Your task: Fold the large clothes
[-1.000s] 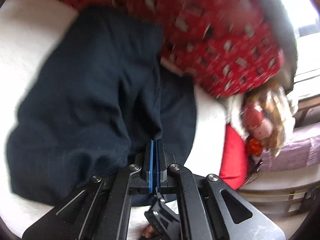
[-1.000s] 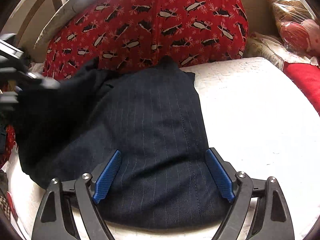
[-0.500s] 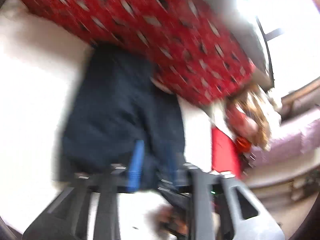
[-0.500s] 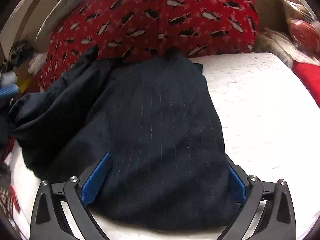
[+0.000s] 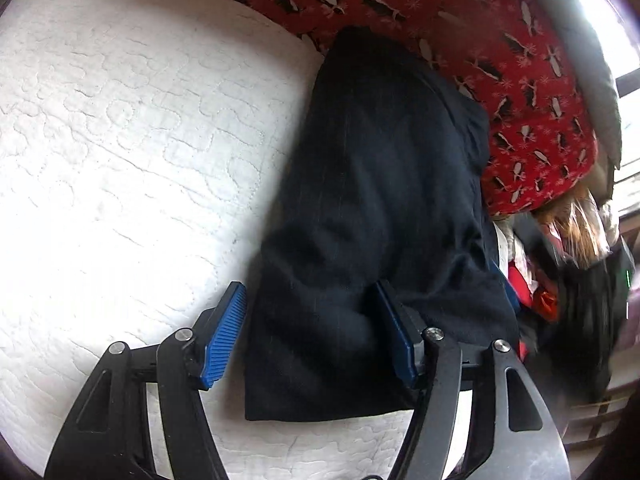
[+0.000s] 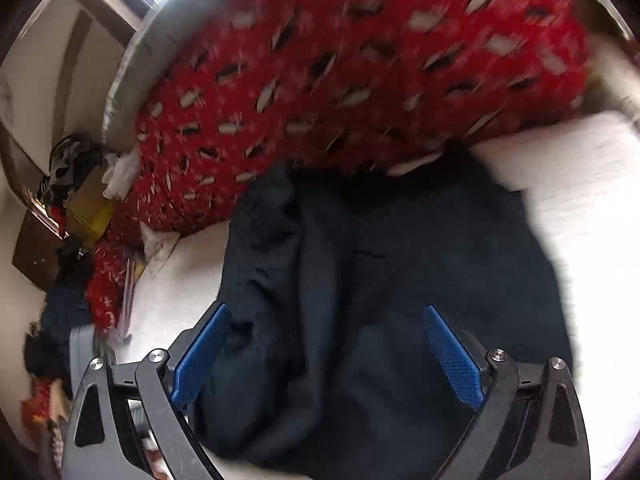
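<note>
Lying folded on white quilted bed (image 5: 132, 152), dark navy garment (image 5: 372, 216) reaches red penguin-print pillow (image 5: 500, 56) at bed's far edge. Left claw (image 5: 310, 334) released, blue pads straddling garment's near end. Right claw (image 6: 326, 354) released, hovering over garment (image 6: 400, 280). No readable writing.

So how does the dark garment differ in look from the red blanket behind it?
The dark garment is plain navy with only faint thin stripes; the red blanket is bright, with a penguin and snowflake print. The garment lies low and folded on the white mattress; the blanket is heaped up high behind it. Both are soft cloth, and the garment's far end reaches the blanket.
</note>
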Demonstrator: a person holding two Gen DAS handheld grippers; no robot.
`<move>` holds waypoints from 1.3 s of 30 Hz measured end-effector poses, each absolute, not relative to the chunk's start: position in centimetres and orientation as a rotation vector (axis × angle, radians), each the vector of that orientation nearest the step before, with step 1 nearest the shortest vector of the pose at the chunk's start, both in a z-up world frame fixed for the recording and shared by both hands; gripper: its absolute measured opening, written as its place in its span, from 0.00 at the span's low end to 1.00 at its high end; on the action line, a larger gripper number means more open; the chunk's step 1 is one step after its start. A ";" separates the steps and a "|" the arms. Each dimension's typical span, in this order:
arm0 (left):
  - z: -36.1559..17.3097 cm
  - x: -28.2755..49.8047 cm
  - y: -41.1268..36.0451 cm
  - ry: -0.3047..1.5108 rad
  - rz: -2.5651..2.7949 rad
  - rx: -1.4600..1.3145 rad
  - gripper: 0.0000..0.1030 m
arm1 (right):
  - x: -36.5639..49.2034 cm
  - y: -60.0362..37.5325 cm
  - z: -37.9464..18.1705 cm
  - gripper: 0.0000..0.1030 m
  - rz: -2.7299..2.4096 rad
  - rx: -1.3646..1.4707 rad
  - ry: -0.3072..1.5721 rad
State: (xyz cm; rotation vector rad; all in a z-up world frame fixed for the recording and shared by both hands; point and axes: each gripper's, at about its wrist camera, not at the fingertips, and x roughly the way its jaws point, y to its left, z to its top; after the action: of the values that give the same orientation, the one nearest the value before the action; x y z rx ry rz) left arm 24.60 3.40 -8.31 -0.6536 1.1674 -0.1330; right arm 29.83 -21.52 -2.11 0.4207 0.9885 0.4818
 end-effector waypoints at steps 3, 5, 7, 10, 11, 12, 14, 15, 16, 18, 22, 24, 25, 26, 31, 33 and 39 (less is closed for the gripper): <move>-8.4 24.4 3.6 1.159 -0.150 -0.643 0.63 | 31.5 -18.5 -2.9 0.92 0.554 0.474 1.046; -8.4 24.2 3.9 1.147 -0.143 -0.627 0.63 | 31.8 -16.3 -3.3 0.70 0.613 0.467 1.084; -8.1 23.8 4.1 1.141 -0.144 -0.620 0.63 | 31.7 -14.5 -3.5 0.38 0.597 0.377 1.099; -7.3 23.3 4.1 1.121 -0.140 -0.609 0.63 | 30.9 -14.4 -2.5 0.11 0.610 0.301 1.036; -6.9 23.3 4.1 1.113 -0.143 -0.605 0.62 | 30.6 -14.9 -2.0 0.08 0.620 0.293 1.011; -6.1 23.0 4.1 1.097 -0.149 -0.604 0.62 | 30.0 -15.5 -1.1 0.07 0.634 0.290 0.972; -4.3 22.7 4.0 1.050 -0.164 -0.616 0.62 | 29.8 -16.7 0.2 0.05 0.651 0.311 0.931; -3.4 22.3 4.3 1.020 -0.173 -0.630 0.62 | 29.2 -18.0 1.1 0.05 0.658 0.343 0.898; -2.8 22.2 4.5 1.002 -0.177 -0.640 0.62 | 29.5 -18.1 1.7 0.05 0.662 0.367 0.882; -1.8 22.3 4.5 0.972 -0.179 -0.663 0.62 | 29.5 -21.0 2.7 0.05 0.658 0.439 0.837; -2.8 23.4 2.3 1.029 -0.187 -0.611 0.62 | 30.0 -26.7 2.0 0.05 0.574 0.523 0.823; -4.6 24.0 0.3 1.106 -0.212 -0.574 0.62 | 30.8 -29.4 -0.7 0.05 0.502 0.563 0.866; -6.0 24.4 -1.2 1.163 -0.219 -0.536 0.63 | 31.1 -30.2 -1.8 0.05 0.471 0.570 0.888; -6.8 24.5 -2.0 1.183 -0.222 -0.522 0.63 | 31.4 -31.2 -3.5 0.05 0.423 0.566 0.918; -6.5 24.4 -3.3 1.160 -0.184 -0.431 0.65 | 30.7 -33.6 -6.6 0.06 0.391 0.623 0.954; -6.0 24.4 -3.5 1.153 -0.176 -0.387 0.65 | 30.4 -34.0 -5.8 0.15 0.419 0.663 0.955; -5.7 24.3 -4.3 1.130 -0.159 -0.327 0.65 | 27.4 -35.3 -4.8 0.68 0.546 0.827 0.958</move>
State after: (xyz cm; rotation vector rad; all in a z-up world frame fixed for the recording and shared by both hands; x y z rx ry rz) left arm 24.30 -4.27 -5.70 -0.3267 1.1298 -0.1593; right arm 27.44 -35.25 -4.82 0.8273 0.9582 0.5459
